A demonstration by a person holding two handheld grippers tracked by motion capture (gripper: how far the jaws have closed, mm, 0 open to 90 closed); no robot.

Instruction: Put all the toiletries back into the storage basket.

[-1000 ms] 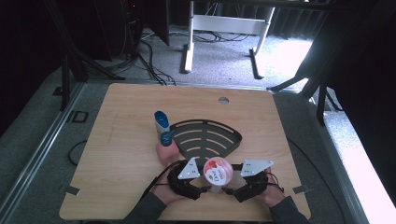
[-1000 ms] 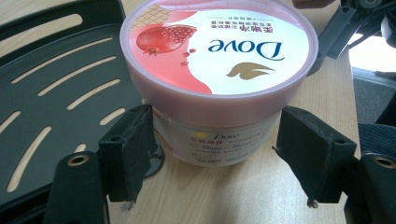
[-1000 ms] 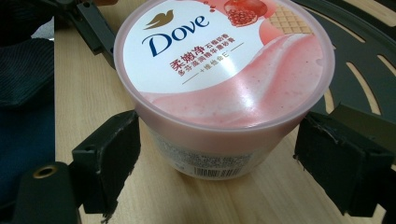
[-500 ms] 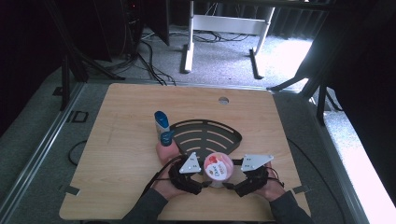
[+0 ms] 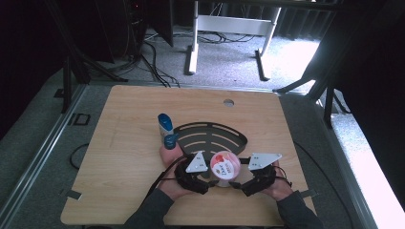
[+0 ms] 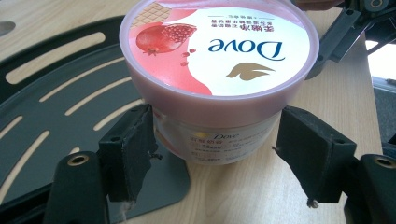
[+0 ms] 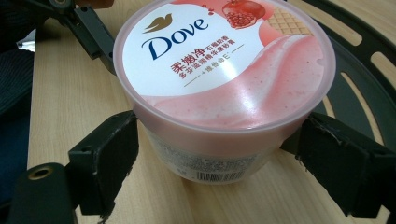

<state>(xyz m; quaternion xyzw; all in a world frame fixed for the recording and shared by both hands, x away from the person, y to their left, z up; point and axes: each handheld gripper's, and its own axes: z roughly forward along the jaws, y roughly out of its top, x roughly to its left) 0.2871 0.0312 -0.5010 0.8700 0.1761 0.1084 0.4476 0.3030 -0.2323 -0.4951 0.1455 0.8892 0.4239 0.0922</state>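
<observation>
One tub [image 5: 224, 165], one tray [image 5: 211, 138] and one bottle [image 5: 166, 130] sit on the surface [image 5: 124, 157]; both grippers, left [image 5: 202, 183] and right [image 5: 239, 185], have neared it slightly, fingers apart around the tub.

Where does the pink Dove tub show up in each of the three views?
High view: the Dove tub sits low and centre, between the two grippers.
Left gripper view: the tub is upper centre, label upside down.
Right gripper view: the tub is centre, label upright.
Shared landmark: the black slotted tray beside the tub.
</observation>
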